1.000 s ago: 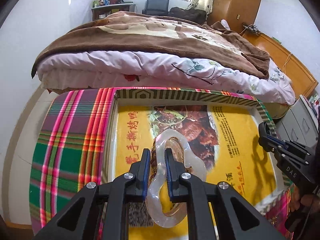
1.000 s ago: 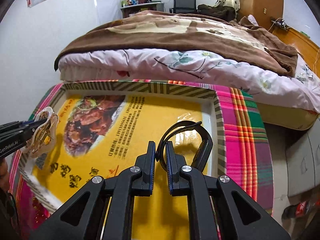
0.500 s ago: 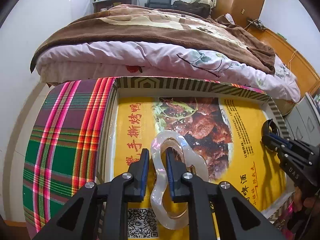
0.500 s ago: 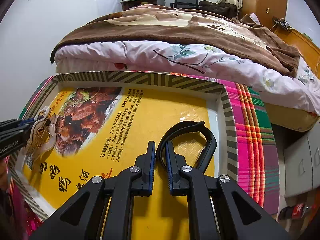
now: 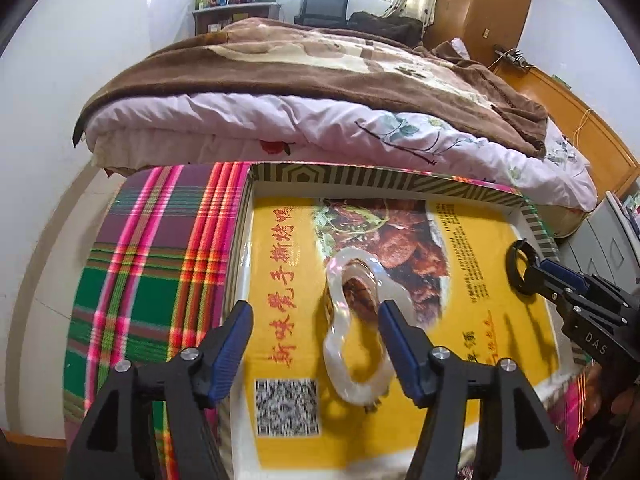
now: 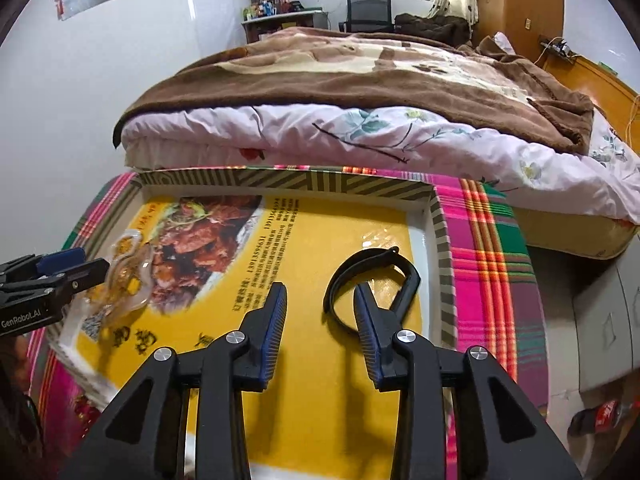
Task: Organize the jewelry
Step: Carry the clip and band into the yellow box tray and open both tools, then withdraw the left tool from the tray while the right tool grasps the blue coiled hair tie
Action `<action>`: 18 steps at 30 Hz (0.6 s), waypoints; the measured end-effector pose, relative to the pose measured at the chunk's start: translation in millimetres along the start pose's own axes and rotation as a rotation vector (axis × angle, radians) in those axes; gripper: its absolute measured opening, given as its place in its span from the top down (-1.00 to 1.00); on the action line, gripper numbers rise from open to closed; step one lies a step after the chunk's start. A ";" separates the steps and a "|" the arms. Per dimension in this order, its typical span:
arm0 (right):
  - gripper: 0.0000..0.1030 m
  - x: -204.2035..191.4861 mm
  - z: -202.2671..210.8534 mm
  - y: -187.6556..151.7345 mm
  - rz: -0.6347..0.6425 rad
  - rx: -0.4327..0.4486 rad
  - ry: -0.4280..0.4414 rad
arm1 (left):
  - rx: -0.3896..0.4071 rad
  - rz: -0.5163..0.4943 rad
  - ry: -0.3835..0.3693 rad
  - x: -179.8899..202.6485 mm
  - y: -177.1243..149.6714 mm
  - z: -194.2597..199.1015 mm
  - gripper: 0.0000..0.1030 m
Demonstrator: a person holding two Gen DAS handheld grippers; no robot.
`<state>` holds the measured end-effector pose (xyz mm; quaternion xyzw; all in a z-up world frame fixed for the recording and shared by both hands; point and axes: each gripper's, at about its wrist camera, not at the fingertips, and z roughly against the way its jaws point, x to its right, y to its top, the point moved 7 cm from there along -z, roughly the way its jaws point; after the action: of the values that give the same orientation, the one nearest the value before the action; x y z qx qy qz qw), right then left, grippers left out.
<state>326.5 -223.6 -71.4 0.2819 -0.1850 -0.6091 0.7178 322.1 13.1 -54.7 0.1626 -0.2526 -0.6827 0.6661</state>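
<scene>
Opening both tools: left tool (image 5: 314, 322) freeing the translucent pearly wavy hair clip (image 5: 356, 328), right tool (image 6: 320, 312) the black plastic clip (image 6: 372, 280), both now inside the striped-rimmed yellow-lined box (image 6: 288, 182).

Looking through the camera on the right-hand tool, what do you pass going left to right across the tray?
Left gripper → clear hair clip → roast-meat photo → black clip → striped tray rim → plaid cloth.
</scene>
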 end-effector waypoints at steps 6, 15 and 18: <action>0.30 -4.5 37.5 -13.3 -0.006 0.058 0.019 | 0.052 -0.002 -0.011 4.9 -19.3 42.1 -0.36; 0.30 -6.5 82.7 -58.6 -0.046 0.090 0.051 | 0.113 -0.036 -0.026 13.9 -63.6 94.4 -0.38; 0.30 -6.0 94.8 -77.8 -0.066 0.095 0.069 | 0.127 -0.028 -0.024 12.1 -79.8 106.7 -0.38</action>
<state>207.7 -242.4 -46.7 0.3424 -0.1796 -0.6128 0.6892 195.8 13.6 -10.7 0.2000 -0.3009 -0.6764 0.6418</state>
